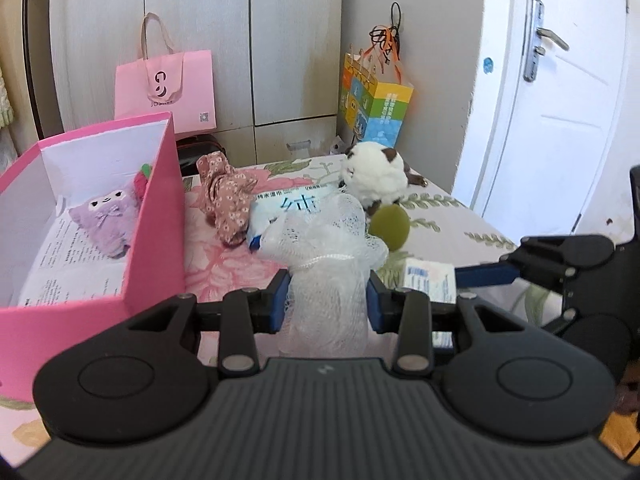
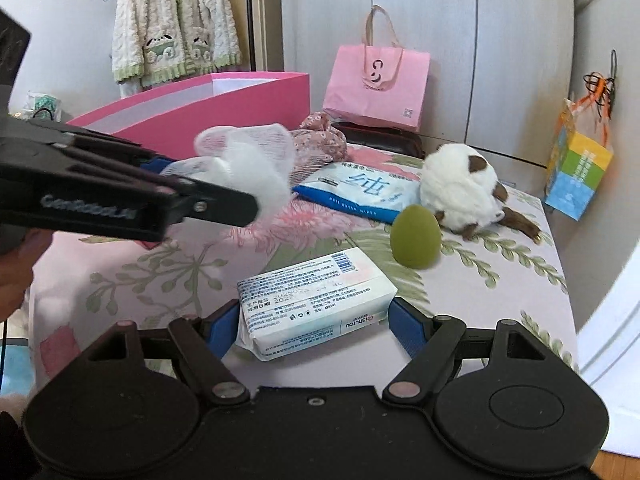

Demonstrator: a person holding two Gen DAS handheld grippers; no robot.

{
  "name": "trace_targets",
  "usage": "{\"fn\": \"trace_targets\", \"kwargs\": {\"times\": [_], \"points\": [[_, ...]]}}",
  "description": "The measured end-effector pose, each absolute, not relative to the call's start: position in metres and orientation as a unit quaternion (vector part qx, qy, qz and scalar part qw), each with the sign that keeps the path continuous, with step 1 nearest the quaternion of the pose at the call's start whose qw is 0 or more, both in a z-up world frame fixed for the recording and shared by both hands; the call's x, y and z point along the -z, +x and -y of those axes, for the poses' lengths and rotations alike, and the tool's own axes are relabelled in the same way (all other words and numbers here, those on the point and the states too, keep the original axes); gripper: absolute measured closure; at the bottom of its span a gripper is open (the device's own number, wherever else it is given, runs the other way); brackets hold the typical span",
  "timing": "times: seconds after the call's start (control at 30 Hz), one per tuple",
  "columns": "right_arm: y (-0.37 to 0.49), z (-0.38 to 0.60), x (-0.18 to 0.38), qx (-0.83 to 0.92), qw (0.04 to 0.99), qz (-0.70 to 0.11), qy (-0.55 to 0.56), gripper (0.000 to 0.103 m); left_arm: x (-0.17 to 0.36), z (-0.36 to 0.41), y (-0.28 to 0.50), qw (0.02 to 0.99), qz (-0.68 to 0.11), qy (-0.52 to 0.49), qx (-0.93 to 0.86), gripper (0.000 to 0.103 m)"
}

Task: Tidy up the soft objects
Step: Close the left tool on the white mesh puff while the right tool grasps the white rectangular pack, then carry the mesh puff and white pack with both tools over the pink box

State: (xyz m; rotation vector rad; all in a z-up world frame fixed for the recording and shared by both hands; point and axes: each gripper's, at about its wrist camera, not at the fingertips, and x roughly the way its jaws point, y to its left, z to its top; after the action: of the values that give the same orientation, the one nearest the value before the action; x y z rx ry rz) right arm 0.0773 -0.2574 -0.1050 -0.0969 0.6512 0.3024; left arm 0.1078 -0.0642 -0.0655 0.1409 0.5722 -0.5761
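Note:
My left gripper is shut on a white mesh bath pouf, which bulges out above the blue pads. It hangs just right of the open pink box, where a purple plush lies. My right gripper is shut on a white tissue pack, held over the floral bedcover. A floral fabric piece, a blue wet-wipes pack, a white-and-brown plush and a green egg-shaped sponge lie on the bed beyond.
A pink paper bag leans on the grey wardrobe behind the bed. A colourful bag hangs at the far right corner. A white door stands to the right. A fluffy cardigan hangs at the back left.

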Motion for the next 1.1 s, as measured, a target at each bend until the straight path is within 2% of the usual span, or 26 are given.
{"fn": "trace_targets", "kwargs": {"times": [0.5, 0.63, 0.97, 1.1], "points": [[0.037, 0.252, 0.084, -0.158, 0.925, -0.346, 0.007, 0.021, 0.061, 0.007, 0.073, 0.870, -0.375, 0.042, 0.318, 0.065], [0.031, 0.247, 0.079, -0.175, 0.915, -0.361, 0.032, 0.020, 0.052, -0.018, 0.072, 0.846, -0.422, 0.030, 0.324, 0.066], [0.019, 0.203, 0.046, -0.261, 0.878, -0.401, -0.011, 0.020, 0.010, -0.062, 0.064, 0.822, -0.454, 0.032, 0.342, 0.065], [0.022, 0.182, 0.026, -0.305, 0.868, -0.393, -0.018, 0.020, -0.006, -0.070, 0.055, 0.834, -0.431, 0.044, 0.341, 0.066]]}}
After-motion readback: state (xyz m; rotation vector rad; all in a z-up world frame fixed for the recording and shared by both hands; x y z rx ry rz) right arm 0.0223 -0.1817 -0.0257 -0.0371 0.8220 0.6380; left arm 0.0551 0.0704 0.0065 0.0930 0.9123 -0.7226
